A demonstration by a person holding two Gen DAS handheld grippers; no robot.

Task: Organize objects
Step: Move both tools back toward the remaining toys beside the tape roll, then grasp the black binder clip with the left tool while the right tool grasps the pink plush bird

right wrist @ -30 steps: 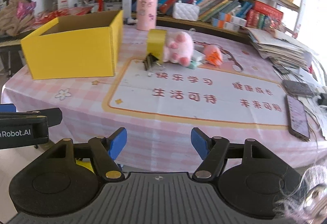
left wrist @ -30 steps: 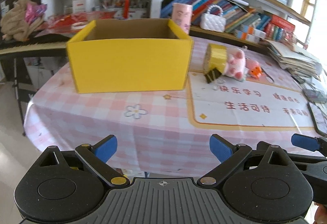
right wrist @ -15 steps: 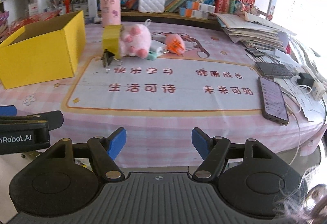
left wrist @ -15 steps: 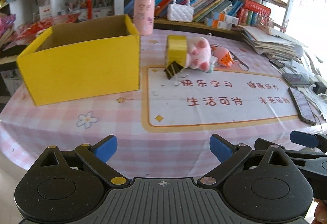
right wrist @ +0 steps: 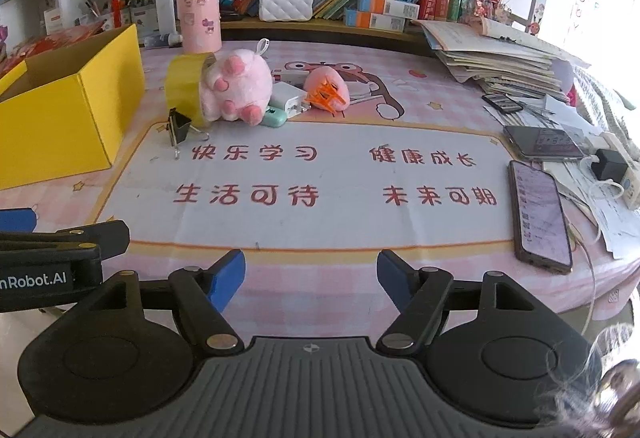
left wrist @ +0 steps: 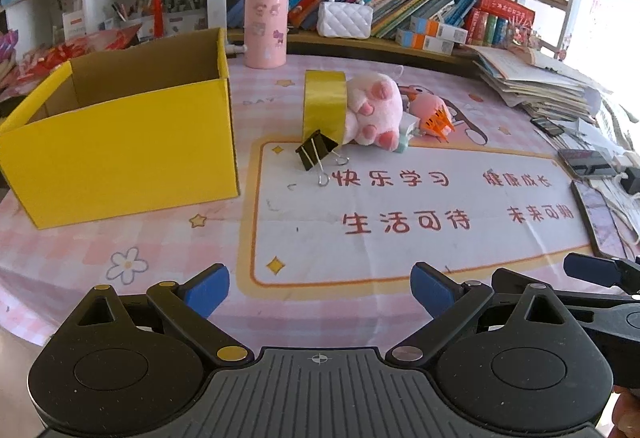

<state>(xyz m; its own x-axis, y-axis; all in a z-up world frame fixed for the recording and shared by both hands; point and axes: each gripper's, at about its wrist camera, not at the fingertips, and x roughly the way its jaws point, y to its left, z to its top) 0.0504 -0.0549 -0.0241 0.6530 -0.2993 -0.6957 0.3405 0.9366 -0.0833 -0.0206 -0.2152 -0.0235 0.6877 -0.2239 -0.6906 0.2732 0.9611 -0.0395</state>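
An open yellow box (left wrist: 120, 142) (right wrist: 60, 106) stands at the table's left. Right of it lie a yellow tape roll (left wrist: 323, 104) (right wrist: 185, 86), a black binder clip (left wrist: 316, 154) (right wrist: 179, 129), a pink plush pig (left wrist: 372, 110) (right wrist: 236, 86), a white charger (right wrist: 289, 96), a mint case (right wrist: 274, 116) and an orange hair claw (left wrist: 438, 123) (right wrist: 329, 94) against a small pink plush (right wrist: 326, 78). My left gripper (left wrist: 320, 288) is open and empty over the near table edge. My right gripper (right wrist: 311, 276) is open and empty beside it.
A pink cylinder (left wrist: 266, 28) and a white quilted purse (left wrist: 345, 18) stand at the back by bookshelves. A paper stack (right wrist: 500, 66), two phones (right wrist: 538, 214) and a charger with cables (right wrist: 608, 164) lie at the right. A printed mat (right wrist: 320, 174) covers the pink checked tablecloth.
Both grippers have turned to the right and come closer to the table, so the box has slid left in view and the toy cluster is nearer centre. Both stay open.
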